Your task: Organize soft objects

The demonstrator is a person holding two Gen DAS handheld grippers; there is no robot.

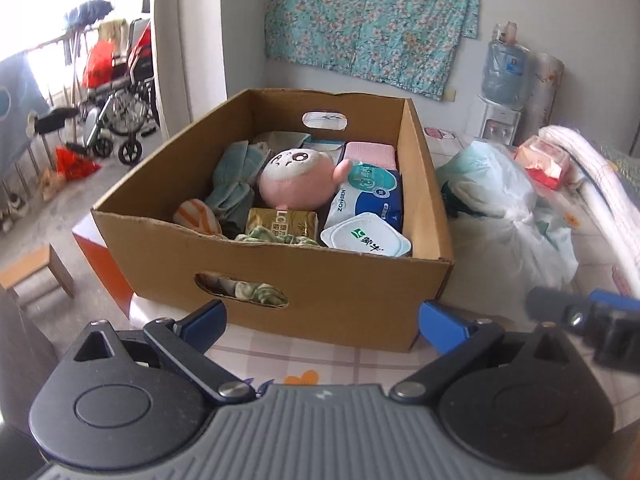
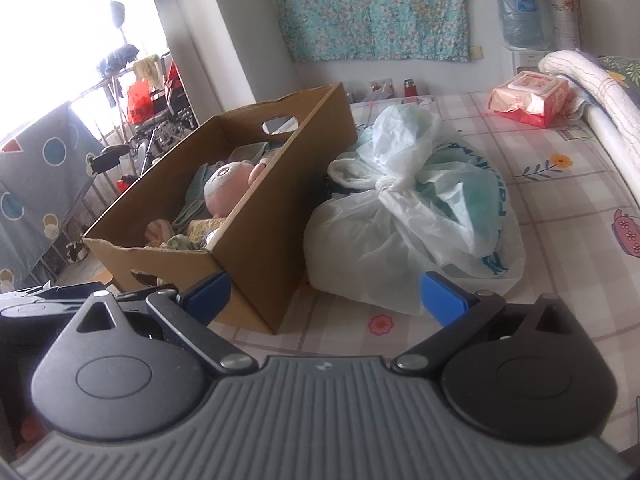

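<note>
The near wall of the box point(image 1: 320, 292) hides the lower parts of what lies inside; through its handle slot only a scrap of green cloth point(image 1: 256, 294) shows. In the right wrist view the box's long side wall covers most of the contents, leaving the plush point(image 2: 226, 192) and some cloth edges visible. The knotted bag point(image 2: 404, 216) is translucent, so its contents stay unclear, apart from something pale green and something dark. The right gripper point(image 1: 576, 320) is cut off at the right edge of the left wrist view. The left gripper point(image 1: 322, 318) has its blue fingers point(image 1: 208, 318) spread wide and empty, just short of the box's near wall, which stands between them. The pink plush point(image 1: 294, 178) lies in the middle of the box, among grey-green cloth point(image 1: 236, 180) on the left, a wipes pack point(image 1: 368, 196) on the right and a white tub point(image 1: 366, 236) at the near right corner. The right gripper point(image 2: 324, 298) is also spread and empty, its left finger by the box's near corner, its right finger just near the bag, which lies touching the box's right side on the checked sheet point(image 2: 560, 200).
</note>
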